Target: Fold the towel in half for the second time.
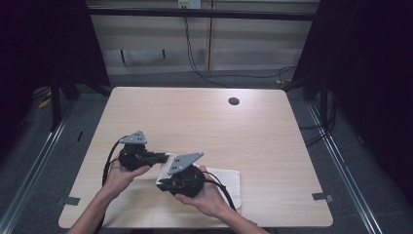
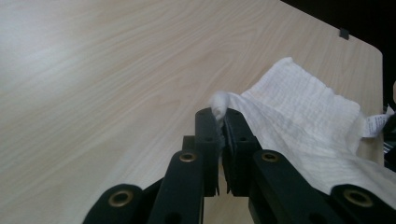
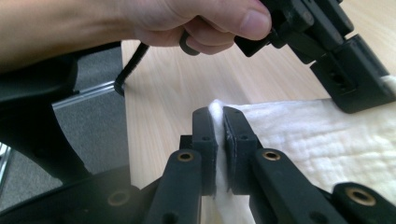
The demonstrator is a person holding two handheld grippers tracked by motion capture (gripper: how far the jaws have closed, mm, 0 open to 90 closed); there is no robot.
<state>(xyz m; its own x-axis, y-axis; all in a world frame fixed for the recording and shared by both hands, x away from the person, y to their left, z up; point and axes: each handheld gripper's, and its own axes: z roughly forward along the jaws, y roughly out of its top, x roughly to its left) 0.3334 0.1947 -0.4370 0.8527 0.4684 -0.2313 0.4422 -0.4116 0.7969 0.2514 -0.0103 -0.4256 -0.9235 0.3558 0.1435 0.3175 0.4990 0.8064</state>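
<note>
I have one desk (image 1: 272, 146) in front of me, a pale wood top with a single round cable hole (image 1: 234, 101) near its far edge, and it carries just one thing to work on: a white towel (image 1: 229, 183) lying at the near edge, a little right of centre. Most of the towel rests flat on the desk so its weight stays supported while I handle only one end of it.

That end is lifted because both grippers have it. The left gripper (image 2: 223, 122) has its jaws closed almost together on a bunched corner of the towel (image 2: 299, 100), with a small tuft poking out above the tips. The right gripper (image 3: 215, 122) is likewise clamped nearly shut on a fold of the towel (image 3: 317, 135), cloth showing in the narrow gap between its jaws. In the high view the left gripper (image 1: 158, 157) and right gripper (image 1: 163, 183) sit close together over the towel's left edge, one corner each. I judge that pinching two neighbouring corners gives me a straight edge to carry, for folding or spreading.

Count: one desk, one towel, two grippers, two hands, one small label (image 2: 376, 125) at the towel's far side.
</note>
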